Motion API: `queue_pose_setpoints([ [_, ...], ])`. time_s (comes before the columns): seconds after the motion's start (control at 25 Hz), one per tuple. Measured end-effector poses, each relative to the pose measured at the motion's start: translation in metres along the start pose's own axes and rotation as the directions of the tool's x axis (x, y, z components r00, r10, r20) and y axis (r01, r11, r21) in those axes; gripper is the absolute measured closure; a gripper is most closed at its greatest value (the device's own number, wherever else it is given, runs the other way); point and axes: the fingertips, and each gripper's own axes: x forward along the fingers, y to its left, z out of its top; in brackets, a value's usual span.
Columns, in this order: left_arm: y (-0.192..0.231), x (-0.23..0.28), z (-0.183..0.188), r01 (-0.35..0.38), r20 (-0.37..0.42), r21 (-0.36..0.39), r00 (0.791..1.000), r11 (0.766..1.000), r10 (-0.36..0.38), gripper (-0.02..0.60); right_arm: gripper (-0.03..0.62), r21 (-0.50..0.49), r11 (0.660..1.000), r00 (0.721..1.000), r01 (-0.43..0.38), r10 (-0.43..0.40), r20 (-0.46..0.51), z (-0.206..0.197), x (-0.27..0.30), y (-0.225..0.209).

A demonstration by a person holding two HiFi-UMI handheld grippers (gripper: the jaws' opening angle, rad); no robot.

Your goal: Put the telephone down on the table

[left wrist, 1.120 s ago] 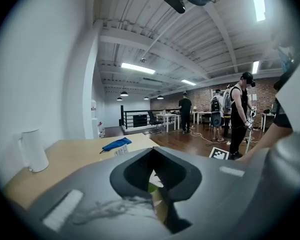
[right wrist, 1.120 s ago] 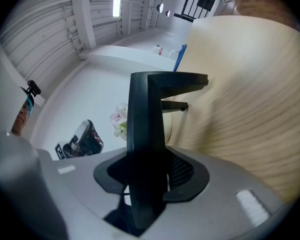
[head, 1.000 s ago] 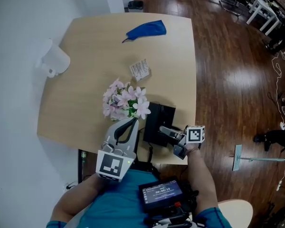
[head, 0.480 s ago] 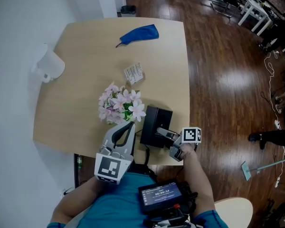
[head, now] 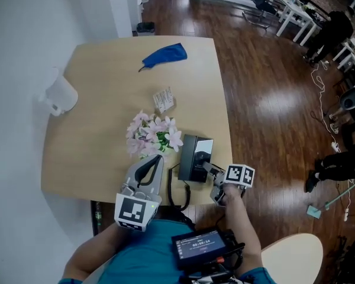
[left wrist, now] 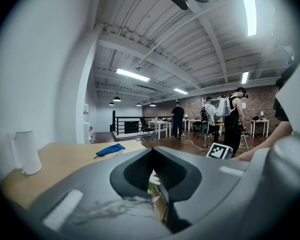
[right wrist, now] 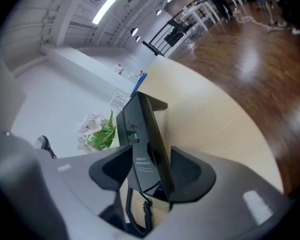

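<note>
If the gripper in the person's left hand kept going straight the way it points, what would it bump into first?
Most likely the flowers, standing right ahead of the left gripper on the table, though depth is hard to judge.

telephone [right wrist: 142, 149]: two short lines of white print on the glossy black face, too blurred to read.
chest screen [head: 200, 243]: one row of light digits split by colons, like a timer; the figures are too small to be sure of.
paper packet [head: 164, 99]: dark print, illegible.
right marker cube [head: 239, 174]: black-and-white square code, no letters.
left marker cube [head: 133, 210]: black-and-white square code, no letters.
</note>
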Motion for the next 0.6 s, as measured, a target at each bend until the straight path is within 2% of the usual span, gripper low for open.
queue_pose_setpoints([
  [0.08,0.002,-0.009,0.002,0.015,0.014,-0.004,1.0,1.0,-0.015,0.569,0.404,-0.065,0.993,0.992,0.096,-0.09,0.091,0.003,-0.022,0.006],
  [0.16,0.004,-0.018,0.004,0.032,0.033,-0.006,0.999,0.999,-0.032,0.569,0.461,-0.13,0.976,0.968,0.177,-0.149,0.201,0.008,-0.045,0.025],
  [0.32,0.007,-0.038,0.003,0.072,0.044,-0.007,0.996,0.997,-0.072,0.569,0.571,-0.222,0.938,0.896,0.267,-0.157,0.416,0.01,-0.082,0.091],
  [0.48,0.004,-0.064,-0.003,0.123,0.041,-0.01,0.992,0.992,-0.123,0.569,0.602,-0.32,0.864,0.835,0.389,-0.184,0.518,-0.013,-0.106,0.153],
  [0.6,0.0,-0.089,-0.006,0.163,0.052,-0.009,0.985,0.986,-0.163,0.569,0.602,-0.354,0.81,0.788,0.467,-0.199,0.583,-0.042,-0.126,0.188],
])
